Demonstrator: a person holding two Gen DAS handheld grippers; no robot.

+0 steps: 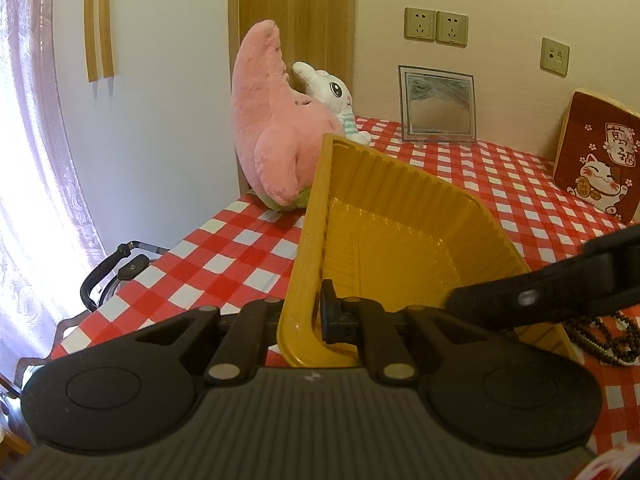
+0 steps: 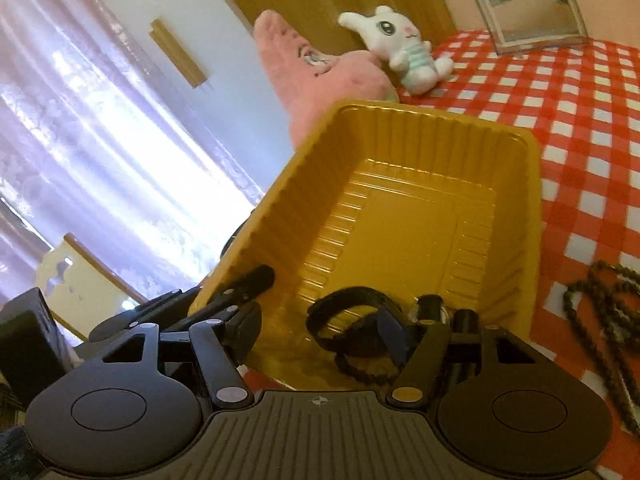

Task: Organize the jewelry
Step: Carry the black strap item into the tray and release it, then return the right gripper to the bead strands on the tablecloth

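Tray (image 1: 400, 216) handling is the step in hand: we hold the gold plastic tray tilted up off the red checked tablecloth (image 1: 180, 268), its far rim raised toward the plush toys. Our left tongs (image 1: 298, 316) are clamped on the tray's near side wall, one finger inside and one outside. Our right tongs (image 2: 332, 344) reach in over the tray's near edge from the other side; in their own view a black band and a dark beaded bracelet (image 2: 360, 344) lie between their fingers at the low end of the tray, but we cannot tell whether the fingers are pinching them or only poised around them. A long string of dark beads (image 2: 600, 320) still lies on the cloth just to the right of the right tongs, outside the tray. To do this well, we judge that the left grip should stay firm but gentle, since thin plastic may buckle, and that the tray should be levelled before anything is released, or the pieces may slide to the low corner or spill. The loose string probably wants picking up near its middle.
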